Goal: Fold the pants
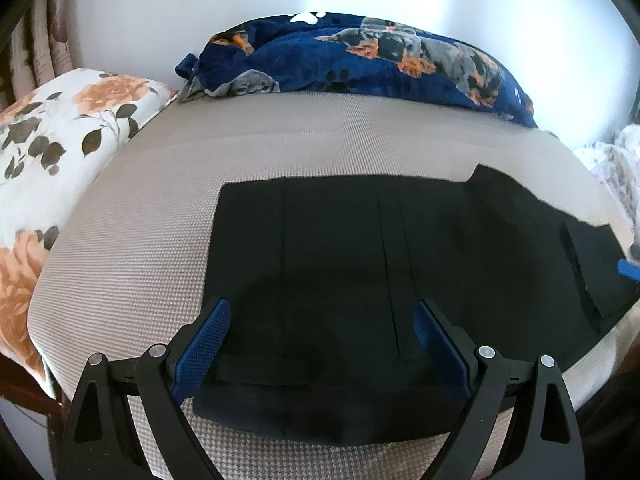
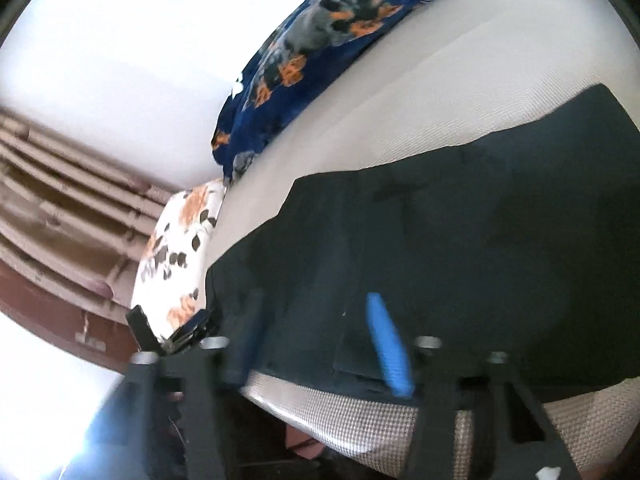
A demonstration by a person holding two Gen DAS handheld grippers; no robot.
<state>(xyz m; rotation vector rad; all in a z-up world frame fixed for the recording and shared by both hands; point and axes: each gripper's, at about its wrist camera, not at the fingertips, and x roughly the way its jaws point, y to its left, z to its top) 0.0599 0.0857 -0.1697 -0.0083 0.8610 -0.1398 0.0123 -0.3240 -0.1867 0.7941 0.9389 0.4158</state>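
Note:
Black pants (image 1: 360, 264) lie flat on the beige bed cover (image 1: 132, 240), folded lengthwise, the near edge doubled over. My left gripper (image 1: 322, 312) is open, its blue pads (image 1: 208, 344) spread wide just above the pants' near left part. In the right wrist view the pants (image 2: 460, 232) fill the middle. My right gripper (image 2: 316, 312) is open above their near edge, its view tilted and blurred. One blue fingertip (image 2: 388, 344) shows clearly. The right gripper's blue tip also shows in the left wrist view at the far right (image 1: 628, 269).
A floral pillow (image 1: 52, 152) lies at the left of the bed. A navy dog-print blanket (image 1: 360, 56) is bunched along the white wall at the back. A light cloth (image 1: 616, 160) sits at the right. The bed's front edge (image 2: 360, 420) is close below the grippers.

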